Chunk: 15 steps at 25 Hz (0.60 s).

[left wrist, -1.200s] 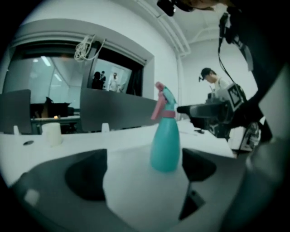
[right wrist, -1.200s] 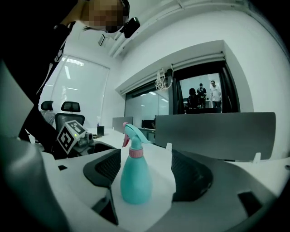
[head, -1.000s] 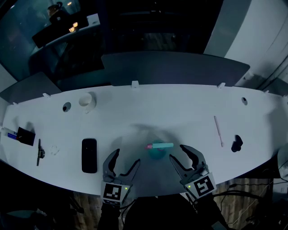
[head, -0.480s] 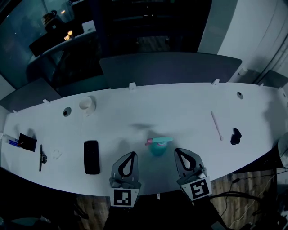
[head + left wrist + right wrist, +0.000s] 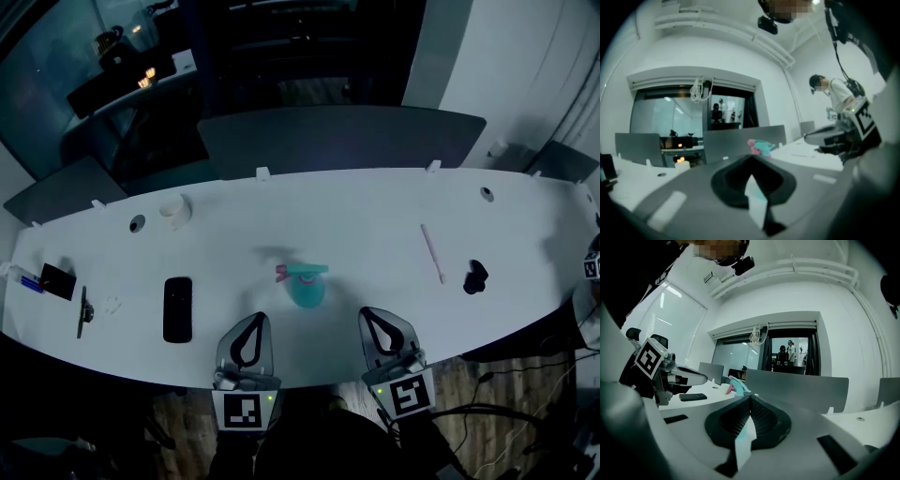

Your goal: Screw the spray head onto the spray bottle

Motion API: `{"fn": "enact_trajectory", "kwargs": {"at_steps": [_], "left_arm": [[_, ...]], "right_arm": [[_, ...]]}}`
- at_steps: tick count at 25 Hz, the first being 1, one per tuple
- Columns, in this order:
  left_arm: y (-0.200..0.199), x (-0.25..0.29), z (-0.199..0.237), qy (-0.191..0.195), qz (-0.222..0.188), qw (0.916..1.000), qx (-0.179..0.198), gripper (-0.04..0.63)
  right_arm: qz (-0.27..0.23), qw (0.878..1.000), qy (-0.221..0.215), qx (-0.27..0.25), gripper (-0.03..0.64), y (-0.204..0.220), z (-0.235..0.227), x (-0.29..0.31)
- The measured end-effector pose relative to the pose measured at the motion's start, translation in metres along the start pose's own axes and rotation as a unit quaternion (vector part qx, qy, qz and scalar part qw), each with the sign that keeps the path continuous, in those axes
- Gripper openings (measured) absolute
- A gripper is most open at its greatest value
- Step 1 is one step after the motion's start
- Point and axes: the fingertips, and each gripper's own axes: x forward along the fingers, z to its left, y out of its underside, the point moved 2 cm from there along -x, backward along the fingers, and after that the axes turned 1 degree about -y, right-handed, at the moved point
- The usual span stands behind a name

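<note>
While left gripper [image 5: 253, 319] and right gripper [image 5: 372, 314] sit closed, empty, spray bottle [image 5: 307, 292] looks light, slick plastic: grip body, twist spray head [image 5: 302, 272].

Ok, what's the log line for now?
left claw: shut, empty | right claw: shut, empty | spray bottle: standing on table, untouched
</note>
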Motion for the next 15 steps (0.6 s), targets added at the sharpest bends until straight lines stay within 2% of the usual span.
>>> {"fn": "enact_trajectory", "kwargs": {"at_steps": [8, 15], "left_arm": [[-0.007, -0.059, -0.061, -0.077, 0.004, 0.9969, -0.016, 0.003], [-0.015, -0.107, -0.08, -0.12, 0.008, 0.9927, -0.008, 0.004]], "right_arm": [[-0.02, 0.999, -0.035, -0.002, 0.006, -0.003, 0.004, -0.067], [-0.032, 0.997, -0.067, 0.007, 0.006, -0.007, 0.023, -0.095]]}}
